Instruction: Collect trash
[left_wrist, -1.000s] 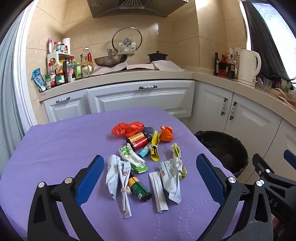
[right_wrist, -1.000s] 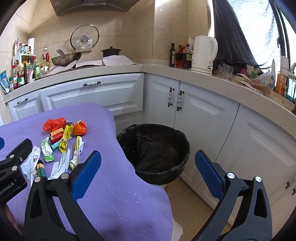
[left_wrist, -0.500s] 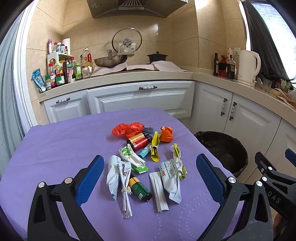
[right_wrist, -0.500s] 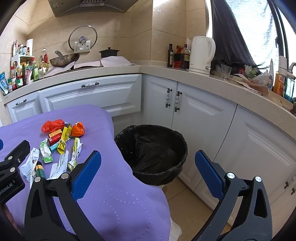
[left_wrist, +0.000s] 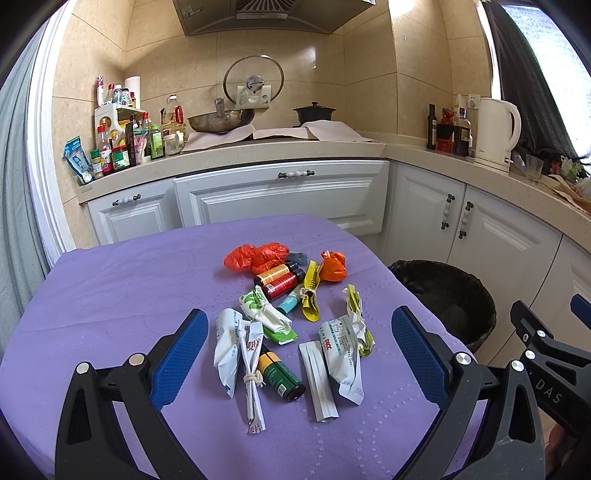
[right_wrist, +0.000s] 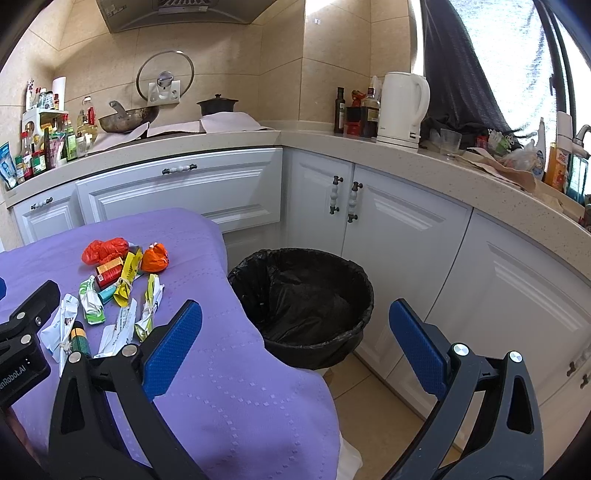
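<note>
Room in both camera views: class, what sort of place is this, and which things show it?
Most likely a home kitchen: a steel range hood above a metal wok, a white electric kettle on the speckled stone counter.

Right tongs (right_wrist: 295, 347) slightly nearer the bin (right_wrist: 301, 306).

Ahead of the left claw (left_wrist: 299, 350) on the purple tablecloth (left_wrist: 110, 295) lie 2 orange plastic bags (left_wrist: 255, 256), 4 small bottles (left_wrist: 280, 374), 2 yellow knotted wrappers (left_wrist: 309, 291), 1 green-and-white wrapper (left_wrist: 266, 314), and 4 white packets (left_wrist: 340, 350). Ahead of the right claw (right_wrist: 295, 339) stands 1 black-lined trash bin (right_wrist: 303, 295).
</note>
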